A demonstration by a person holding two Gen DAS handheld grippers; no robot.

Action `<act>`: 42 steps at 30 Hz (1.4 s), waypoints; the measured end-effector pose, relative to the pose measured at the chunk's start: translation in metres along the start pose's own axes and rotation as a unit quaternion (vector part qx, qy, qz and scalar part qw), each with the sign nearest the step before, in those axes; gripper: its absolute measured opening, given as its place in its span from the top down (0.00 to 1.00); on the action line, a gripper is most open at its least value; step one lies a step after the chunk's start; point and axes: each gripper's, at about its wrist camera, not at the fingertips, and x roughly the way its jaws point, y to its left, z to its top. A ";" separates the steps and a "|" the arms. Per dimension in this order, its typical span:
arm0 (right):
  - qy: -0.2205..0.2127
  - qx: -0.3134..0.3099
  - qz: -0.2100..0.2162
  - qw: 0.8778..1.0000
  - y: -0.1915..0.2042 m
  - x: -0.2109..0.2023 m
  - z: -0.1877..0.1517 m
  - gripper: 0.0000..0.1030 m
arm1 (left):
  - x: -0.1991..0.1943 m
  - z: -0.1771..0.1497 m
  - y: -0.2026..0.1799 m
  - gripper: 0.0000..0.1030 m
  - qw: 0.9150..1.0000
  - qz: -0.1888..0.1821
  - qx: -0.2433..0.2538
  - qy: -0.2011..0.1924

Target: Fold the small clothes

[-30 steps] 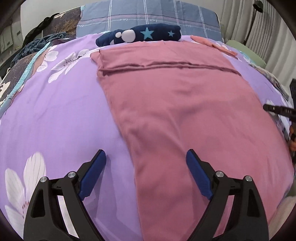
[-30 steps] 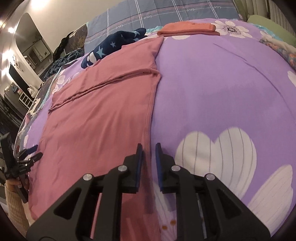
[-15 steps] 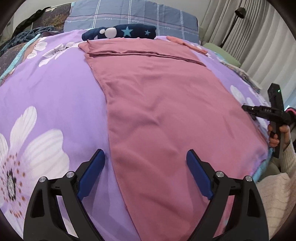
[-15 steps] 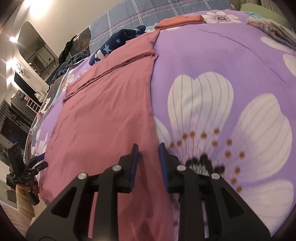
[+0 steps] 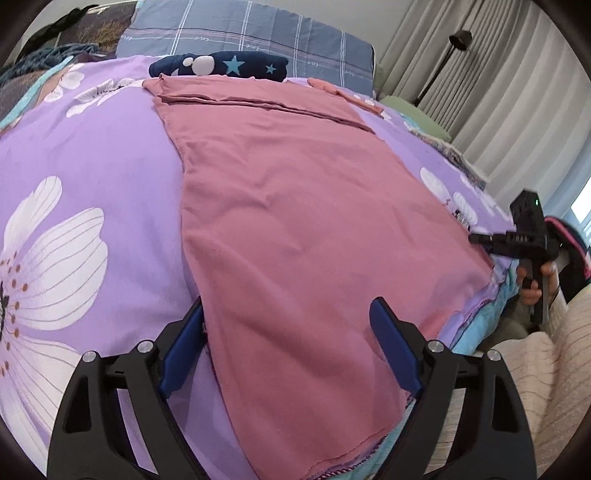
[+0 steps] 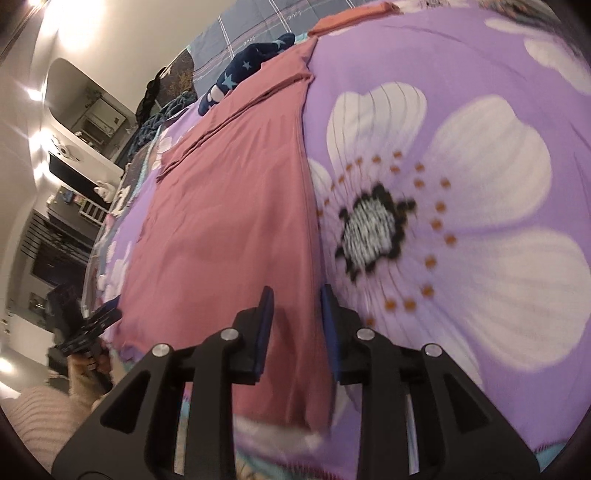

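Observation:
A long pink garment (image 5: 303, 229) lies flat on the purple flowered bedspread (image 5: 92, 177), its far end folded over. My left gripper (image 5: 291, 339) is open wide over the garment's near left edge, one finger on each side of that edge. In the right wrist view the same garment (image 6: 229, 221) runs along the left. My right gripper (image 6: 295, 325) is open a little, its jaws straddling the garment's right edge near the bed's front. The right gripper also shows in the left wrist view (image 5: 517, 240), beside the garment's near right corner.
A navy star-print cloth (image 5: 221, 66) and an orange folded cloth (image 5: 343, 92) lie at the garment's far end, before a blue plaid pillow (image 5: 258, 33). Curtains and a floor lamp (image 5: 458, 40) stand at the right. The bed's front edge is close below both grippers.
Both grippers have pulled back toward the bed's near edge along the garment's sides. The right gripper's jaws have opened from nearly shut to a small gap.

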 end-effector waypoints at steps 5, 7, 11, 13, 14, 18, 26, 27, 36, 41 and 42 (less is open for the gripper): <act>0.002 0.028 0.037 0.999 -0.008 0.008 0.009 0.71 | 0.013 0.014 0.001 0.18 1.000 -0.008 0.021 0.005; 0.000 0.023 0.036 0.999 -0.005 0.014 0.014 0.71 | 0.020 0.021 0.003 0.17 1.000 -0.015 0.025 0.005; 0.000 0.017 0.033 0.999 -0.002 0.015 0.016 0.70 | 0.021 0.029 0.011 0.30 0.999 -0.032 0.009 0.008; 0.000 0.021 0.037 0.999 -0.004 0.011 0.012 0.70 | 0.015 0.023 0.016 0.46 0.999 -0.036 0.006 0.014; 0.000 0.020 0.039 0.999 -0.005 0.009 0.009 0.70 | 0.008 0.019 0.021 0.58 0.999 -0.046 -0.001 0.020; 0.008 -0.015 0.038 0.999 -0.003 0.005 0.002 0.70 | -0.005 0.002 0.027 0.71 0.996 -0.079 -0.013 0.042; 0.023 -0.059 0.056 0.996 0.016 0.028 0.026 0.59 | 0.020 0.018 0.029 0.70 0.992 -0.122 -0.024 0.030; 0.022 -0.060 0.054 0.997 0.017 0.029 0.027 0.60 | 0.022 0.021 0.028 0.71 0.992 -0.123 -0.024 0.028; -0.064 -0.026 0.106 0.992 0.010 -0.018 0.030 0.97 | -0.017 0.039 0.015 0.96 0.988 -0.141 -0.021 -0.054; -0.144 -0.075 0.157 0.974 0.032 -0.073 0.037 0.97 | -0.076 0.059 -0.018 0.97 0.979 -0.150 0.042 -0.132; -0.153 -0.079 0.175 0.969 0.034 -0.083 0.037 0.97 | -0.085 0.059 -0.024 0.97 0.977 -0.153 0.052 -0.142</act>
